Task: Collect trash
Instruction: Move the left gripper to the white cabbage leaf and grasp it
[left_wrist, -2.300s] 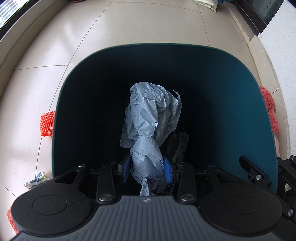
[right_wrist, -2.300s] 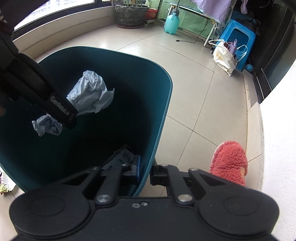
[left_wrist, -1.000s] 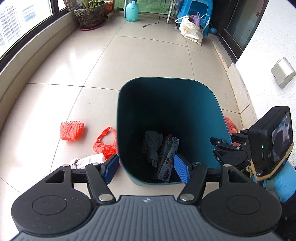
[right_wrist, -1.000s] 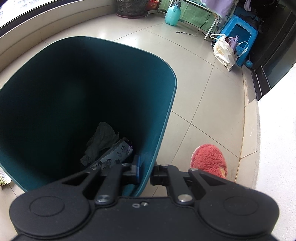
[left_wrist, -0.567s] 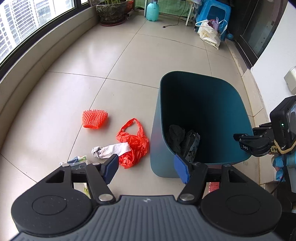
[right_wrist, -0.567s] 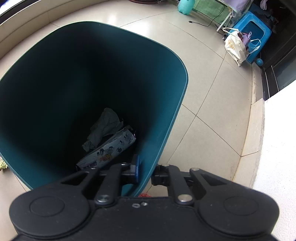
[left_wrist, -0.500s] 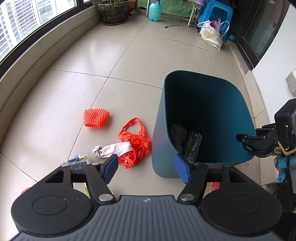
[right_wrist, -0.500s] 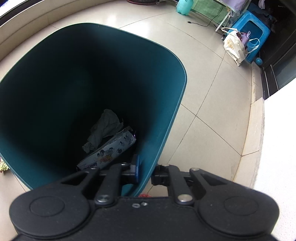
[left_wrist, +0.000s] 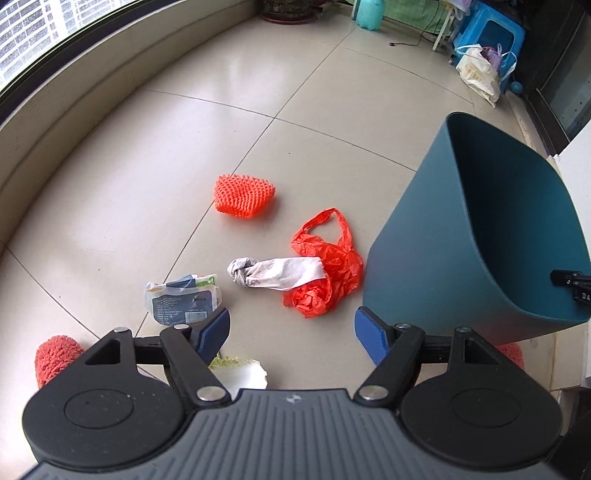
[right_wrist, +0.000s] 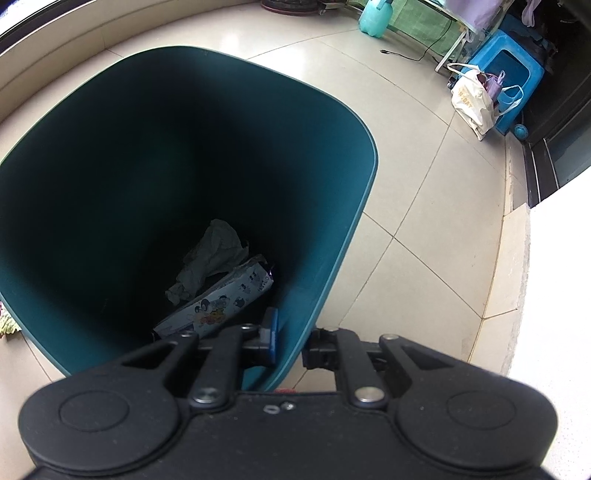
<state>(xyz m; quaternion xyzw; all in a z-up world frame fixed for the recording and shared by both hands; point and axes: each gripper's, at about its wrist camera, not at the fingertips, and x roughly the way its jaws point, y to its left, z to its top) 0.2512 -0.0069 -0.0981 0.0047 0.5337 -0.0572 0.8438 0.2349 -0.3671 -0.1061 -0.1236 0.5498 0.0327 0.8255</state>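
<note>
floor (left_wrist: 325, 122): pale glossy tiles with thin grout lines, curved low wall and window along the left edge.
slipper (left_wrist: 55, 356): fuzzy red, far left at the lower edge of the left wrist view, partly behind the gripper body.
wrapper (left_wrist: 183, 300): flat white and blue packet lying on the tile, just above the left finger's blue pad.
white scrap (left_wrist: 240, 373): pale piece with a greenish edge, mostly hidden under the gripper; cannot tell what it is.
mesh sleeve (left_wrist: 244, 195): orange foam net, alone on the tile, apart from the other litter.
crumpled paper (left_wrist: 275, 272): white-grey twisted wad, its right end lying on the red bag.
red bag (left_wrist: 325, 275): thin plastic, handles loop upward, just beside the bin's left wall; touching or not, cannot tell.
left gripper (left_wrist: 291, 334): pointing steeply down over the litter, jaws spread wide and just been opening further, nothing between the pads.
bin (left_wrist: 424, 254): dark teal, upright on the floor, right of the trash pile.
bin contents: grey crumpled sheet (right_wrist: 212, 260) and a printed cartoon package (right_wrist: 221, 301) lying at the bottom, touching each other.
right gripper (right_wrist: 291, 341): nearly pressed together, pinching the bin's near right rim, blue pad inside the wall, other finger outside.
background right: teal jug (right_wrist: 375, 16), blue stool (right_wrist: 508, 79), cream tote bag (right_wrist: 472, 98) well away by the dark door.
</note>
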